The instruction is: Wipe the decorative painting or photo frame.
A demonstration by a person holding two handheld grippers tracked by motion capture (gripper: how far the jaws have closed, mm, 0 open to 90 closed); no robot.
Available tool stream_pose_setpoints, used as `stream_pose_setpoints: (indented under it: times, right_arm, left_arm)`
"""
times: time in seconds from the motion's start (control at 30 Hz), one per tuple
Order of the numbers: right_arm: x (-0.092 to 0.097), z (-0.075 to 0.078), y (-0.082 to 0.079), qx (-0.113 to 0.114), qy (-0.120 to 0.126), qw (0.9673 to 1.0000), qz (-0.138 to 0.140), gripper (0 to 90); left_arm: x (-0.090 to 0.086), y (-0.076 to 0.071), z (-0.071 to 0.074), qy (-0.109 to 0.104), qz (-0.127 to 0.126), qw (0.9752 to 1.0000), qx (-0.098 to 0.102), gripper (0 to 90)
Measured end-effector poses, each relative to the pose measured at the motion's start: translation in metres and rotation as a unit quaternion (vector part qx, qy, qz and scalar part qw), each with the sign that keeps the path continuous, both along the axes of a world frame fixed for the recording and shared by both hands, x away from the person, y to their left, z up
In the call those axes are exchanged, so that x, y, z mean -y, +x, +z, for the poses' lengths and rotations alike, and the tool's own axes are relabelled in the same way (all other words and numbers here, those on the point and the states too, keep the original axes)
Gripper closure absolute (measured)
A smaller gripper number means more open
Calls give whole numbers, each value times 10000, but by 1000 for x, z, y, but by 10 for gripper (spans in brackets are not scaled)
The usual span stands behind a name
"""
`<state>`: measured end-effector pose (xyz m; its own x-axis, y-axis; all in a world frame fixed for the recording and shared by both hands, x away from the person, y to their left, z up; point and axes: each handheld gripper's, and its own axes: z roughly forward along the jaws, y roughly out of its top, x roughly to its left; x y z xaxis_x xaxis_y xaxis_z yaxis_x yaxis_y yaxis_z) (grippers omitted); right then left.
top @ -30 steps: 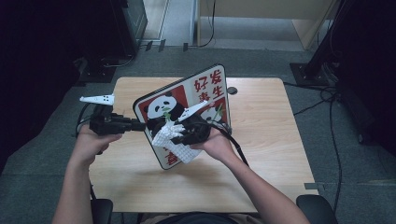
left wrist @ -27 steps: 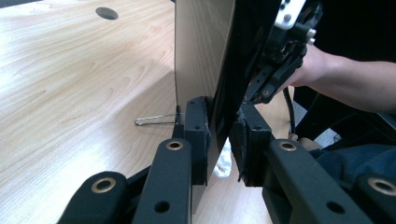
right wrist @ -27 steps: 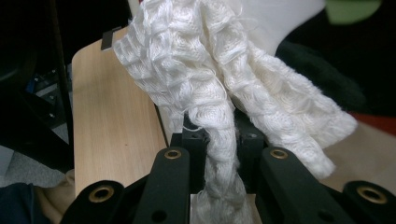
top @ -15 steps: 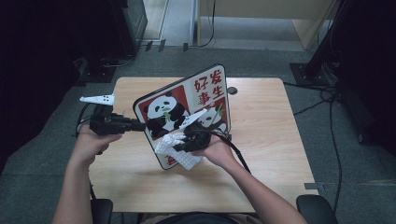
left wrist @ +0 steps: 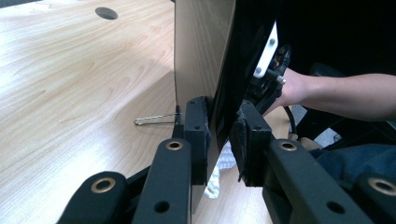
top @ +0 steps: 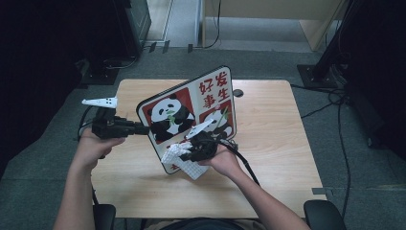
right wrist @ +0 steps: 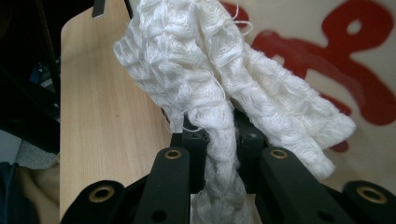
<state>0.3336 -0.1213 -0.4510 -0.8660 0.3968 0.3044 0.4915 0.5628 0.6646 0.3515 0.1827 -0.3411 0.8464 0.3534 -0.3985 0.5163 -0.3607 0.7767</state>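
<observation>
A panda-printed board (top: 191,112) with red characters stands tilted on edge over the wooden table (top: 277,143). My left gripper (top: 143,128) is shut on the board's left edge; in the left gripper view its pads clamp the thin board (left wrist: 205,65) from both sides, my left gripper (left wrist: 222,140) pointing along it. My right gripper (top: 184,154) is shut on a white knitted cloth (top: 184,160) and presses it against the board's lower front. In the right gripper view the cloth (right wrist: 224,84) bunches up between the jaws of my right gripper (right wrist: 219,140), touching the red print (right wrist: 336,60).
A small dark disc (top: 237,92) lies on the table behind the board. A metal clip or wire (left wrist: 154,120) lies on the table by the board's back. Cables (top: 330,103) run over the floor to the right, and dark equipment stands at both sides.
My right gripper has slid the cloth down the board's face toward its lower edge. The left gripper and the board have stayed put.
</observation>
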Motion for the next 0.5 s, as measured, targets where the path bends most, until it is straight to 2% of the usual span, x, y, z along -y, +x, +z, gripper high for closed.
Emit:
stream_pose_setpoints:
  times: [0.3, 0.5]
  right_arm:
    - [2, -14, -1, -123, -78, 9999, 5, 796]
    - [3, -23, -1, -288, -141, 9995, -10, 796]
  left_arm:
    - [0, 0, 0, 2, 0, 10000, 0, 769]
    - [0, 1, 0, -3, 16, 10000, -15, 767]
